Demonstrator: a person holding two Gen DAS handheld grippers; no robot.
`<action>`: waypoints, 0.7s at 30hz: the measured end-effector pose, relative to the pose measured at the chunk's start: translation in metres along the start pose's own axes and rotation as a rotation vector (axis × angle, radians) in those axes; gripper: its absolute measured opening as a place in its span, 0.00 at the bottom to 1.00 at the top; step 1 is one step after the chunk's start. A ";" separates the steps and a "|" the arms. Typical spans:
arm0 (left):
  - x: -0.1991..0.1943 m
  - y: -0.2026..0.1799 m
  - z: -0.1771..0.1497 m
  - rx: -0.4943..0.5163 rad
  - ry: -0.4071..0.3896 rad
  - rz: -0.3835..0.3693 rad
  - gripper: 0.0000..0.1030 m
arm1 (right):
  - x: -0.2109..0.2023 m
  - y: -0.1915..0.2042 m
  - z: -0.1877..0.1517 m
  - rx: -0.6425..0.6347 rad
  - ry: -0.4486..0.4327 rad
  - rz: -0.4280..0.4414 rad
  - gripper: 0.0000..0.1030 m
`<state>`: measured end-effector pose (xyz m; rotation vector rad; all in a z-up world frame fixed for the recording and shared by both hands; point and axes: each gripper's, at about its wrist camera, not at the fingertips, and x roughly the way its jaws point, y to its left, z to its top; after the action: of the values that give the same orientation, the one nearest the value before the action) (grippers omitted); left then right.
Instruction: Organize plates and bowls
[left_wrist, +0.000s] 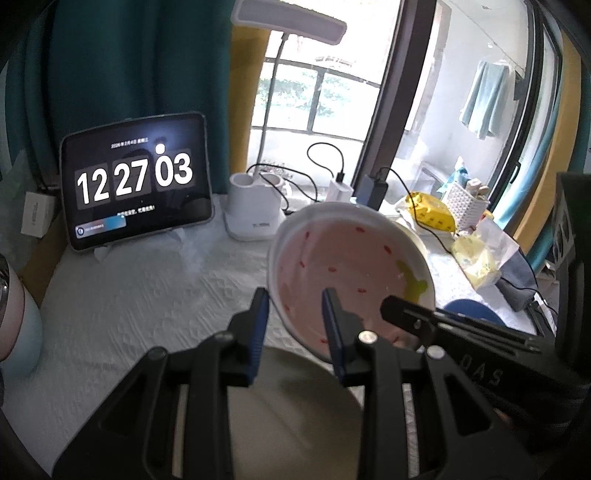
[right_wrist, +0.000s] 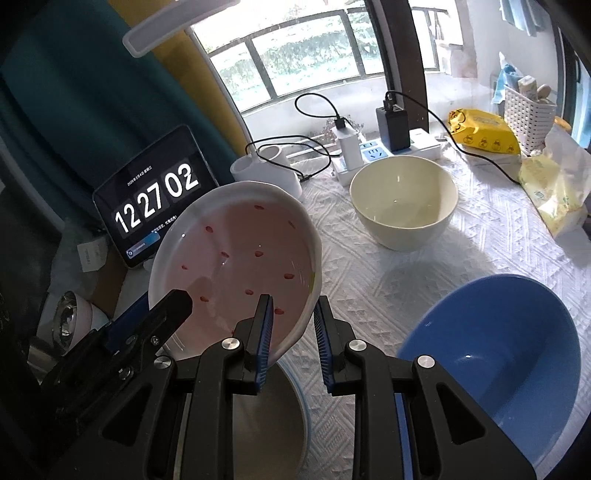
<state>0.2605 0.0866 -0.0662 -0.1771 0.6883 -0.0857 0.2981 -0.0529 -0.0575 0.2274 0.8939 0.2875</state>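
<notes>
A white-rimmed pink plate (left_wrist: 343, 258) with red flecks hangs tilted above the table, held on two sides. My left gripper (left_wrist: 295, 314) is shut on its near left rim, one finger inside and one outside. My right gripper (right_wrist: 293, 321) is shut on the plate's (right_wrist: 240, 251) right rim. Each gripper shows in the other's view: the right gripper (left_wrist: 406, 314) and the left gripper (right_wrist: 177, 302). Below lies a pale plate (right_wrist: 266, 417) with a blue edge, also in the left wrist view (left_wrist: 295, 406). A cream bowl (right_wrist: 402, 206) and a blue bowl (right_wrist: 498, 350) stand to the right.
A tablet clock (left_wrist: 136, 184) leans at the back left beside a white lamp base (left_wrist: 251, 210). A power strip with chargers (right_wrist: 373, 155), a yellow pack (right_wrist: 484, 129) and a white basket (right_wrist: 528, 103) line the back right. A pale flask (right_wrist: 70, 321) stands at the left edge.
</notes>
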 end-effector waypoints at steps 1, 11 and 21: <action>-0.002 -0.002 0.000 0.003 -0.003 -0.001 0.29 | -0.002 -0.001 0.000 0.001 -0.004 0.000 0.24; -0.014 -0.026 -0.003 0.030 -0.017 -0.015 0.29 | -0.027 -0.013 -0.004 0.005 -0.048 -0.004 0.24; -0.019 -0.055 -0.009 0.046 -0.020 -0.042 0.29 | -0.049 -0.037 -0.009 0.010 -0.064 -0.023 0.24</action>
<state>0.2389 0.0341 -0.0511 -0.1483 0.6621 -0.1397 0.2678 -0.1039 -0.0386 0.2347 0.8343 0.2533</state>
